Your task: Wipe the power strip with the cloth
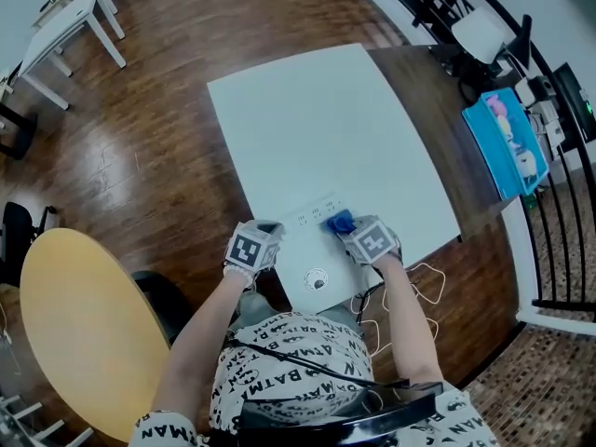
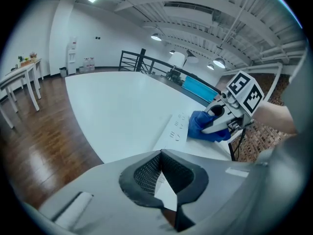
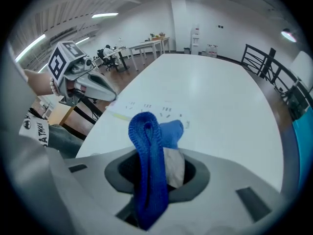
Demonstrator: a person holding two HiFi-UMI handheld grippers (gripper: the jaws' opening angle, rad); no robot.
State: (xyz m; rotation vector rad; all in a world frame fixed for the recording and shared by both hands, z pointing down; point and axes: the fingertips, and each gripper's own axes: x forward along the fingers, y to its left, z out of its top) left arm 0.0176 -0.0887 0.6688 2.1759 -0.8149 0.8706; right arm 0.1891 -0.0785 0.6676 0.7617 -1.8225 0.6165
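A white power strip [image 1: 307, 215] lies near the front edge of the white table [image 1: 326, 128]. My left gripper [image 1: 277, 237] is shut on the strip's left end; in the left gripper view the power strip [image 2: 177, 128] runs into the left gripper [image 2: 164, 174]. My right gripper [image 1: 348, 232] is shut on a blue cloth [image 1: 339, 222], which rests on the strip's right part. In the right gripper view the cloth [image 3: 146, 141] hangs folded out of the right gripper [image 3: 156, 163], just short of the power strip [image 3: 146, 107]. The left gripper [image 3: 111, 97] shows there at the left.
A small round white object [image 1: 317, 279] lies on the table's near corner. A white cable [image 1: 421, 289] trails off to the right. A dark table carries a blue tray [image 1: 503, 142] at the right. A yellow round table [image 1: 74, 324] stands at the left.
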